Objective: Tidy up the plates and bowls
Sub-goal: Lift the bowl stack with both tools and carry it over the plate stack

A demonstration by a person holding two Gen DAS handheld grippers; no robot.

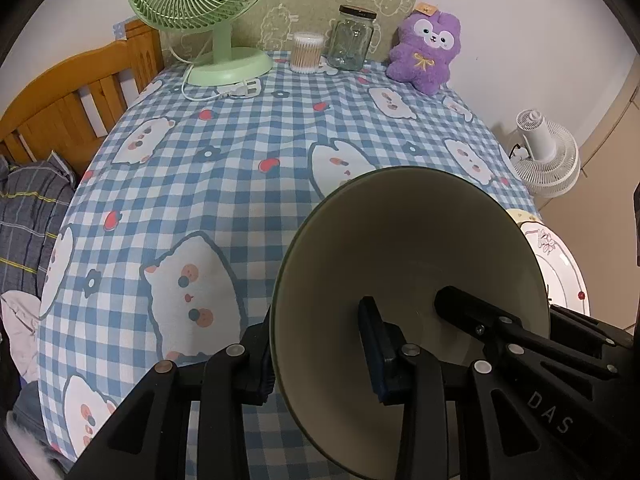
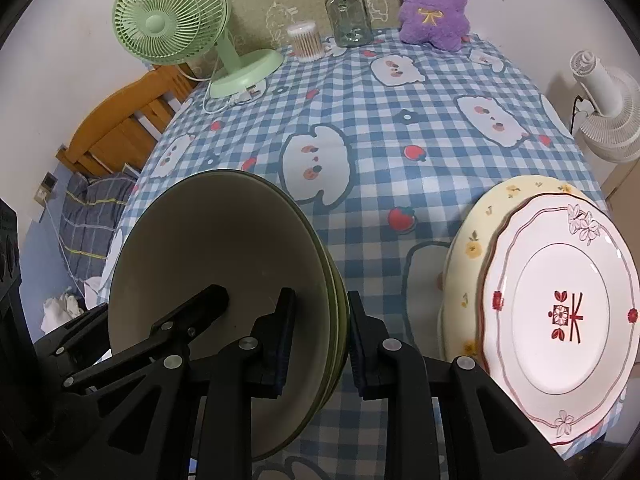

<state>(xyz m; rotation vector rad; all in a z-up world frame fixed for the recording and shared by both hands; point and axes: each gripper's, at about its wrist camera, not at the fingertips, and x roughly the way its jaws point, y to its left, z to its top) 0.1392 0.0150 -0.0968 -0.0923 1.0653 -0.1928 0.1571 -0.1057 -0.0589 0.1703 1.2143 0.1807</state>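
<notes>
Both grippers, left (image 1: 320,354) and right (image 2: 318,344), reach forward over the checked worktop (image 2: 400,120), fingers narrowed on opposite rims of stacked olive-green ceramic bowls (image 2: 224,264).

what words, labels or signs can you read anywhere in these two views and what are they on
"DAS" – pale raised letters on the black arm of the left gripper, low right in the left wrist view.
Red motif at the centre of the white plate – looks like a stylised character beside a flower, not readable as a word.
Small tan tag at the purple plush toy – too small to read.
Nothing else legible.
</notes>
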